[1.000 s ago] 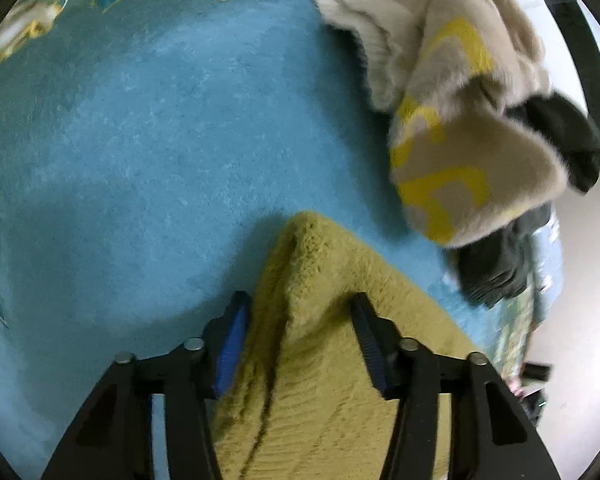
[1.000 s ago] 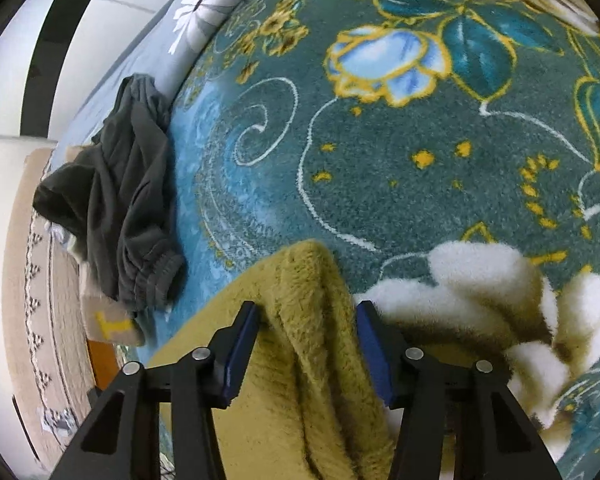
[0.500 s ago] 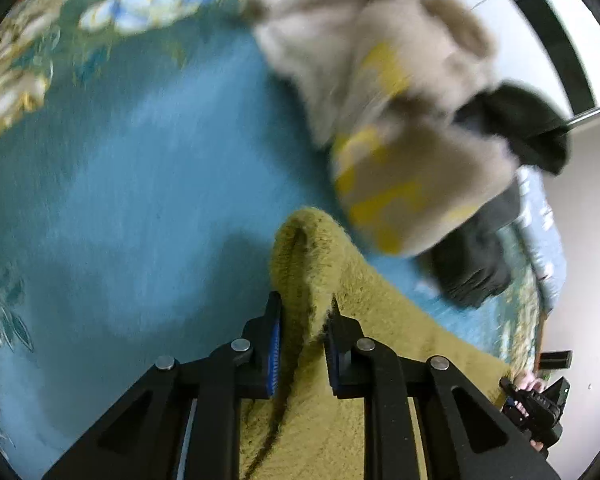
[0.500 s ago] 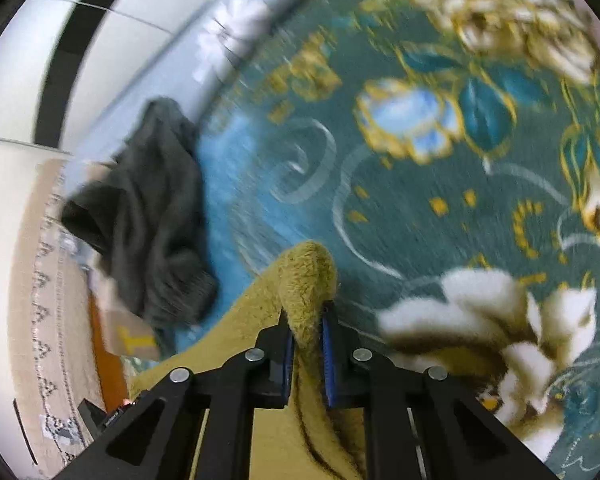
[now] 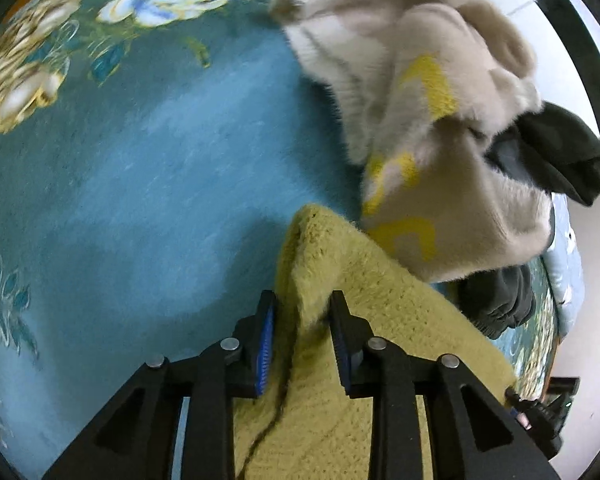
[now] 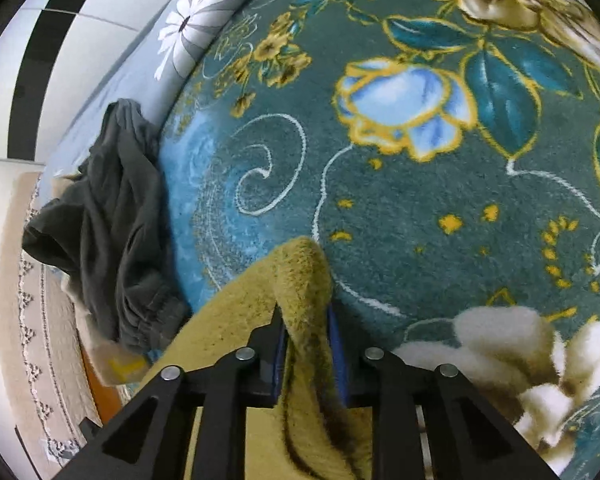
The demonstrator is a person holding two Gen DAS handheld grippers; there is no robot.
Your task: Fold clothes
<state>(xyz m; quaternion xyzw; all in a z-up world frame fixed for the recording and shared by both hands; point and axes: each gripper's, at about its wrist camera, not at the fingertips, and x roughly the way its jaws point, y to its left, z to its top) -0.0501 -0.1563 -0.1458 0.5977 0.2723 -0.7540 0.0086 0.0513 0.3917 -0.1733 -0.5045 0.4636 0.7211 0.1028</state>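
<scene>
The left gripper [image 5: 302,312] has its jaws clamped on a raised fold of the mustard-yellow fuzzy garment [image 5: 360,320], which lies on the blue floral carpet [image 5: 140,160]. Just beyond it sits a beige sweater with yellow markings [image 5: 420,100] over dark clothing [image 5: 560,156]. The right gripper [image 6: 306,320] pinches another ridge of the same garment, with dark grey trousers [image 6: 112,220] to its left.

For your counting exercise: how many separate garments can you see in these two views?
3: the mustard sweater in both grippers; the beige sweater beyond it; the dark grey garment at the rug's edge. More may be hidden.
</scene>
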